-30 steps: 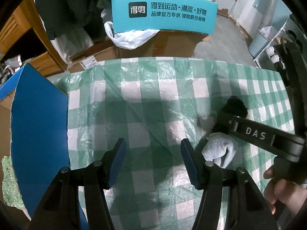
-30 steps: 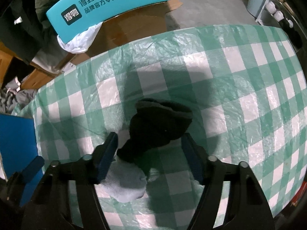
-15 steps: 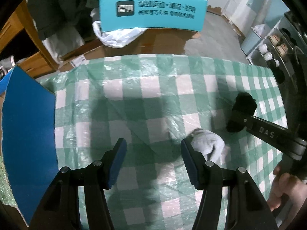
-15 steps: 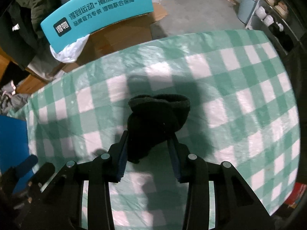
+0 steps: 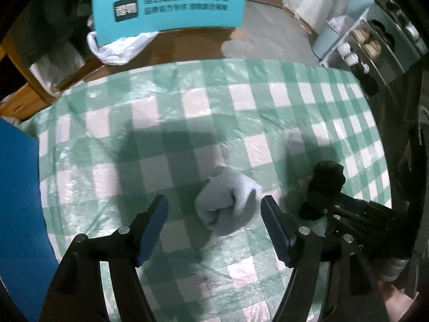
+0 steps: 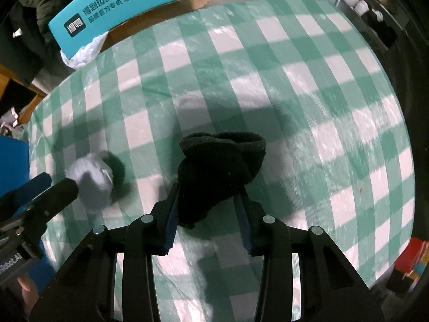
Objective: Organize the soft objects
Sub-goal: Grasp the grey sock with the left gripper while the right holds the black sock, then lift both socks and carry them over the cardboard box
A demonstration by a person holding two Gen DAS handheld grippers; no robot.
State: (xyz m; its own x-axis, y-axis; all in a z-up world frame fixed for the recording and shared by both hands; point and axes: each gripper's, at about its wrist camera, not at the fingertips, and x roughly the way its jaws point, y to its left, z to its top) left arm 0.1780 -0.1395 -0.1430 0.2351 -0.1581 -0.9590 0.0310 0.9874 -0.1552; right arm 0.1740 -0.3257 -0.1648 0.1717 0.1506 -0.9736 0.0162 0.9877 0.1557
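Socks are the soft things here: a rolled grey sock (image 5: 228,204) lying on the checked tabletop (image 5: 209,112), and a black sock (image 6: 219,171) just to its right. Both look light, limp and squashy, unlikely to slip from rubber pads; the grey roll seems best pinched across its thick middle so it stays bundled. The left gripper (image 5: 214,214) has just been widening its jaws, which straddle the grey sock without pressing it. The right gripper (image 6: 207,214) is clamped on the black sock's lower end, its cuff flopping forward beyond the fingers.
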